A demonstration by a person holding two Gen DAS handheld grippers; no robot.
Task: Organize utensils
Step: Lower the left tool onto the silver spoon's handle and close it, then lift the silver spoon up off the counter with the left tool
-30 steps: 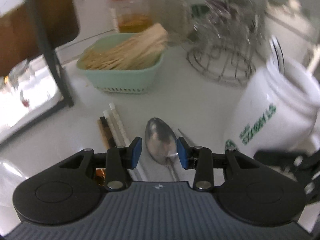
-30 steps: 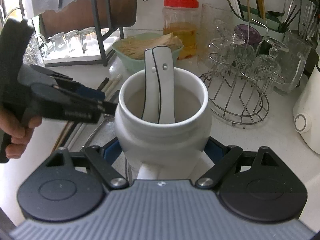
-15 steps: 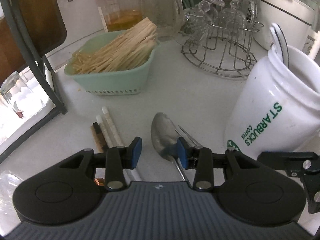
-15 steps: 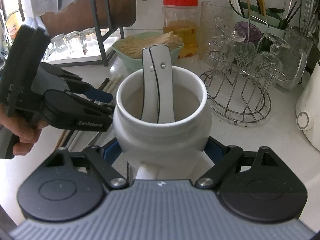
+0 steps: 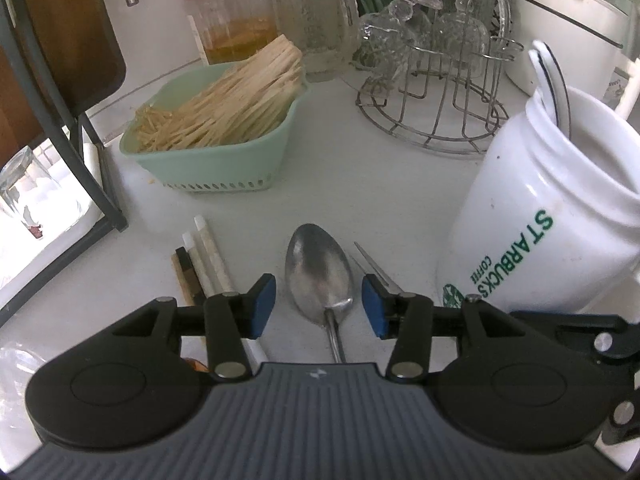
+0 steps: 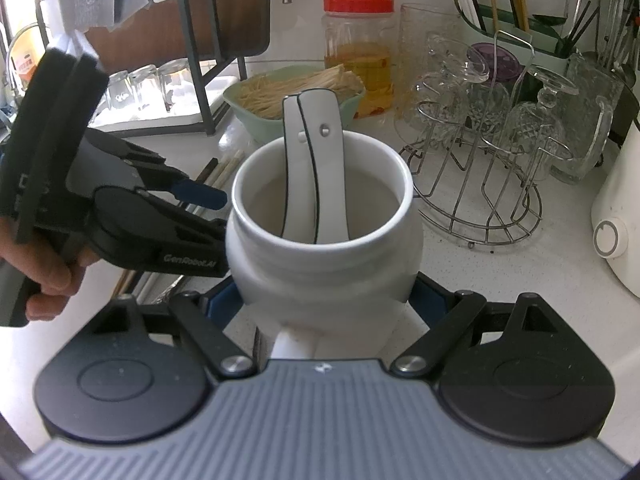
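A metal spoon [image 5: 319,270] lies on the white counter, bowl pointing away. My left gripper [image 5: 319,306] hovers over it, jaws opening, blue pads either side of the spoon's bowl without touching it. Several chopsticks [image 5: 202,258] lie to the spoon's left, and a thin metal piece [image 5: 374,266] lies to its right. My right gripper [image 6: 326,300] is shut on a white Starbucks mug [image 6: 324,248], also in the left wrist view as the mug [image 5: 540,216] at right. Two white ceramic spoons [image 6: 316,152] stand in the mug. In the right wrist view the left gripper [image 6: 200,196] sits left of the mug.
A mint basket of wooden sticks [image 5: 224,128] stands behind the spoon. A wire rack of glassware [image 5: 436,80], a red-lidded jar [image 5: 230,12] and a glass pitcher [image 5: 316,20] line the back. A black dish rack [image 5: 60,120] is at left, a white appliance [image 6: 620,220] at right.
My left gripper's jaws have spread wider around the spoon's bowl, and the spoon now sits centred between the pads. The right gripper and mug have stayed put.
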